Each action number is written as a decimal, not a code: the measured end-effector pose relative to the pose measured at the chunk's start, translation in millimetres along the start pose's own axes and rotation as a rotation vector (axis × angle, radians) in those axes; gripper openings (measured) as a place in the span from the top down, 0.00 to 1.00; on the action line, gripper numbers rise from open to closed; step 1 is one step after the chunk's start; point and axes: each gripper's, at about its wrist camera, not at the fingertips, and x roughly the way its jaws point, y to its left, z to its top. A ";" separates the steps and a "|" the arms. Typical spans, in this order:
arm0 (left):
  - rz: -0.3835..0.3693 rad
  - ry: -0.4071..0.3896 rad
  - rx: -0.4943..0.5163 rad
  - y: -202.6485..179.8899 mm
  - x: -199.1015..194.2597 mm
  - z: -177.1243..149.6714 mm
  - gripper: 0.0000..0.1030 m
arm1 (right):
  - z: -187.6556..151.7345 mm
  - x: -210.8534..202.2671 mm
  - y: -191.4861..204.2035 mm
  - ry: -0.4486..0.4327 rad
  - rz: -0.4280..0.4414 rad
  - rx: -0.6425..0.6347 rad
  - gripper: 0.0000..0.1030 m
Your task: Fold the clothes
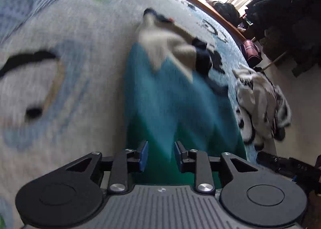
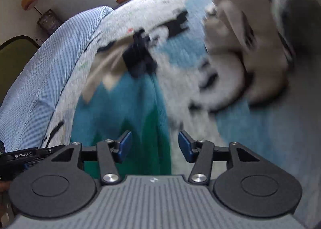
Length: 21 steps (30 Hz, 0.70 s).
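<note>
Left wrist view: the left gripper (image 1: 161, 155) has its jaws apart with nothing between them, poised over the near end of a teal garment (image 1: 170, 104) that stretches away ahead on the patterned bedspread (image 1: 70, 34). A beige-and-navy garment (image 1: 172, 44) lies at its far end; a white patterned heap (image 1: 258, 104) sits to the right.

Right wrist view, blurred: the right gripper (image 2: 154, 145) is spread wide, empty, above the teal garment's (image 2: 128, 104) right edge. The heap (image 2: 250, 34) lies ahead to the right.
</note>
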 end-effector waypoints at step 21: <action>-0.210 0.095 -0.317 42.2 -20.3 -130.3 0.51 | -107.8 -1.1 -16.5 0.082 0.140 0.275 0.56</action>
